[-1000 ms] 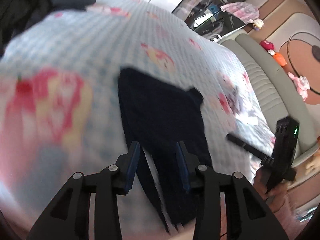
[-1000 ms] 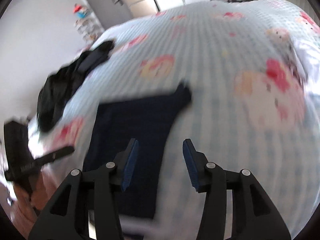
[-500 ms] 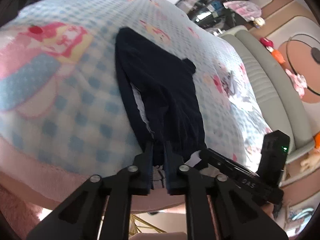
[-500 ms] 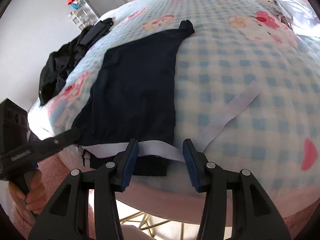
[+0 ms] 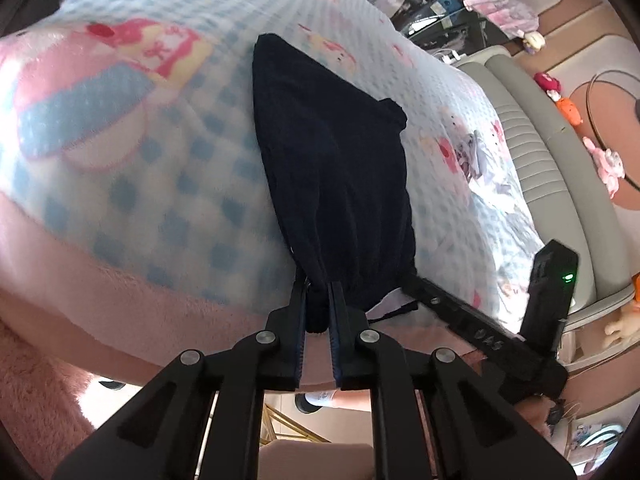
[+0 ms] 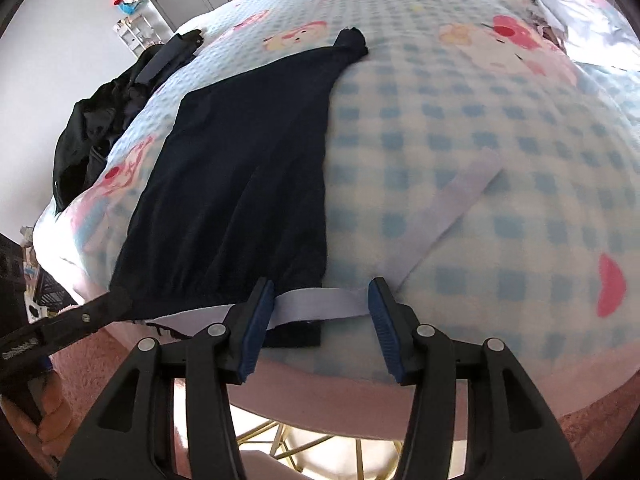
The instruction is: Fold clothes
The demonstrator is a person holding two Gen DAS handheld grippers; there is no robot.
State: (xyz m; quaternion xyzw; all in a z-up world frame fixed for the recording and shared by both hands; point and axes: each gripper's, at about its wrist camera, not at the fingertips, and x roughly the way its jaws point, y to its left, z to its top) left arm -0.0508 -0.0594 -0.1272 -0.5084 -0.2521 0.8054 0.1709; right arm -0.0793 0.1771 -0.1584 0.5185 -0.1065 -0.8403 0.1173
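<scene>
A dark navy garment (image 5: 332, 160) lies stretched along the checked blanket (image 5: 140, 184), its gathered waistband at the bed's near edge. My left gripper (image 5: 318, 300) is shut on the left corner of that waistband. In the right wrist view the same navy garment (image 6: 248, 184) lies flat, with a white strap (image 6: 320, 300) running along its waistband and off to the right. My right gripper (image 6: 320, 316) stands open at the bed edge, its blue pads on either side of the white strap and the waistband's right corner. The right gripper's finger (image 5: 460, 312) shows in the left wrist view.
A heap of black clothes (image 6: 104, 116) lies at the far left of the bed. White fabric (image 6: 568, 12) sits at the far right. A pink fleece border (image 5: 100, 280) hangs over the bed edge. A grey padded headboard (image 5: 532, 152) and soft toys lie beyond.
Both grippers came down to the bed's near edge. My left gripper closed on the waistband's left corner and the fabric has bunched towards it. The right gripper stays open at the right corner.
</scene>
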